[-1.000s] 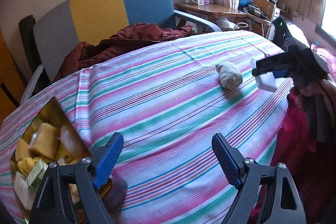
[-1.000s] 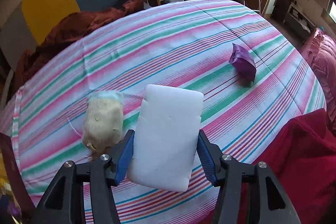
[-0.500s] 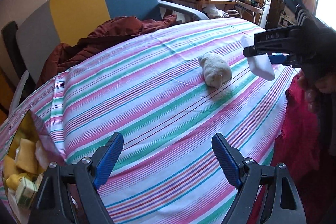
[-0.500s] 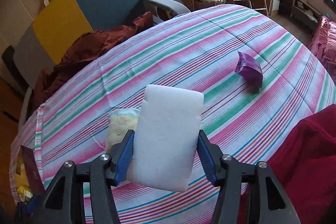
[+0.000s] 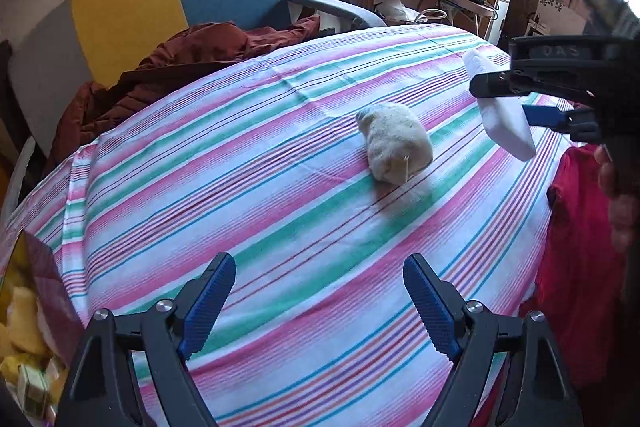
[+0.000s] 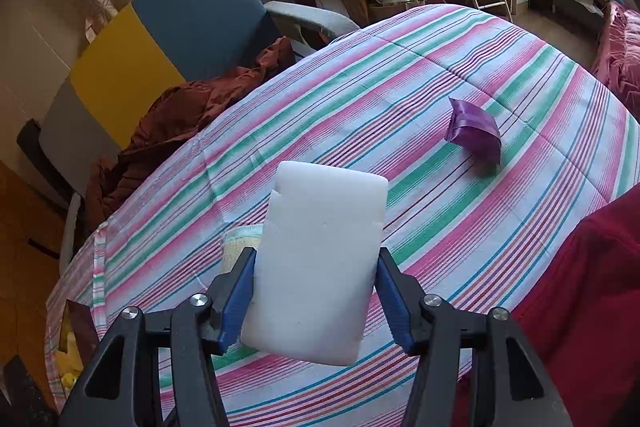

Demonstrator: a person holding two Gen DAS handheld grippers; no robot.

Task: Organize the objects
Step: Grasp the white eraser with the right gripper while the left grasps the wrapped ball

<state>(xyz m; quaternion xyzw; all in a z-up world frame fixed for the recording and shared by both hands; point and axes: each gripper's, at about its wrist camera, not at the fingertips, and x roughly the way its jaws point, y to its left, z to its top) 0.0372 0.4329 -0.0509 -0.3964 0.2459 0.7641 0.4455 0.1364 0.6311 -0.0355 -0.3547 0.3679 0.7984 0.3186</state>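
Yellow packets (image 5: pixel 16 323) in box (image 5: pixel 52 275), table-edge

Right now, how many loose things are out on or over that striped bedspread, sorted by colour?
White: 1, the sponge held in the right gripper.
Beige: 1, the rolled cloth lying on the bedspread.
Purple: 1, the packet lying farther off.
Total: 3.
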